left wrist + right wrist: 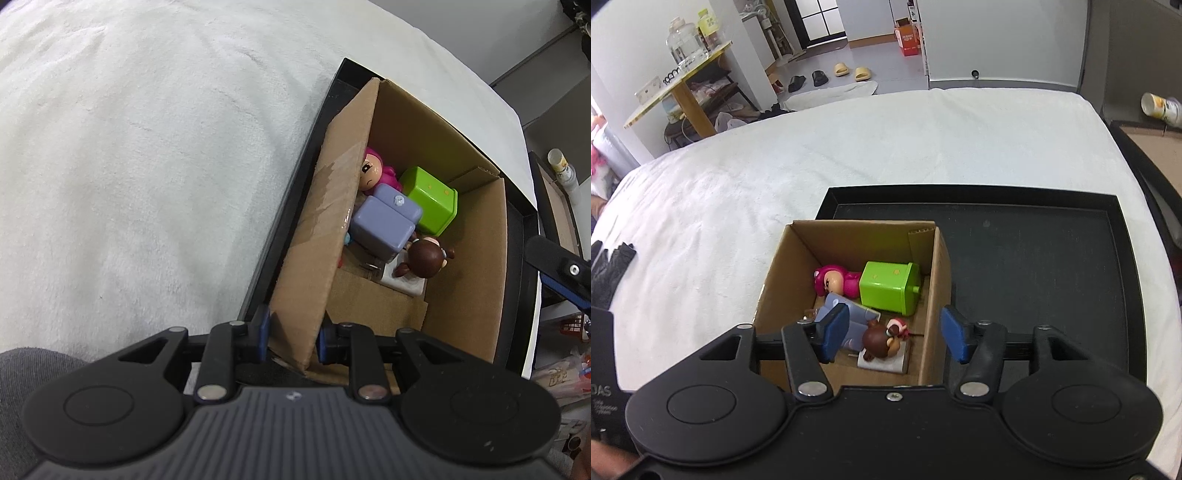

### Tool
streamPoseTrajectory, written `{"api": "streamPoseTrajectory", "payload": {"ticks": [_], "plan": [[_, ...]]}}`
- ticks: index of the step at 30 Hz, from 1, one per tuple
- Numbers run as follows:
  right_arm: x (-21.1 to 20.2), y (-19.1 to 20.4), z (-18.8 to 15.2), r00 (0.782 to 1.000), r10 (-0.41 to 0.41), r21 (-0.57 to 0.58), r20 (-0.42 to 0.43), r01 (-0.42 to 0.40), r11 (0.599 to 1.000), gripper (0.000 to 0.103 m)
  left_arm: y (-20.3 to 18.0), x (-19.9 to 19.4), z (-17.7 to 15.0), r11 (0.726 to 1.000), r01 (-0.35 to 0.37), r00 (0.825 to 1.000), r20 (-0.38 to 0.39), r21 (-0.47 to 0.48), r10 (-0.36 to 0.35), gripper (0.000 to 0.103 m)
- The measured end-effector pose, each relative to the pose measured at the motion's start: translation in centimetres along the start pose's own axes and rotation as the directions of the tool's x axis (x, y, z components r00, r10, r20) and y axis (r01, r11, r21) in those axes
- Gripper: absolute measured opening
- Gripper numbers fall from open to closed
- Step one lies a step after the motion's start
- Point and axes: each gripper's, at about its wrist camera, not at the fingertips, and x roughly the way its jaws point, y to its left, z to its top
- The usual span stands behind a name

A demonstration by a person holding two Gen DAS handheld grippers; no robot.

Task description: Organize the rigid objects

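Note:
An open cardboard box [469, 258] [783, 273] stands at the left end of a black tray [291, 206] [1034, 266] on a white bed. Inside lie a pink-haired doll [373, 171] [836, 282], a green cube [430, 199] [886, 288], a lavender block [384, 225] [857, 321] and a brown-haired figure [424, 260] [881, 339] on a white base. My left gripper [293, 336] is shut on the box's near wall. My right gripper [894, 336] hovers open over the box, above the brown-haired figure, its pads touching nothing.
The white blanket [886, 147] spreads around the tray. Black gloves [609, 262] lie at its left edge. A second dark tray with cardboard [1156, 147] and a tipped can [1161, 107] sit to the right. A wooden table with a glass jar [683, 44] stands beyond the bed.

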Motion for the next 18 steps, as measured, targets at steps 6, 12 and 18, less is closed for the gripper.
{"api": "streamPoseTrajectory", "payload": {"ticks": [6,12,18], "plan": [[-1.0,-0.8,-0.5,0.999,0.032,0.049,0.018,-0.033,0.998,0.066,-0.6,-1.2,0.2,1.0,-0.011,1.0,0.024,0.005,0.01,0.023],[-1.9,-1.6,-0.9,0.998,0.059,0.08,0.031,-0.061,0.995,0.071,-1.7,-3.9,0.1,0.999,-0.018,0.996,0.092,0.032,0.015,0.023],[-3.2,-2.4,-1.4,0.995,0.084,0.113,0.047,-0.089,0.99,0.076,-2.6,-6.3,-0.8,0.997,-0.036,0.99,0.136,0.066,0.027,0.023]]}}
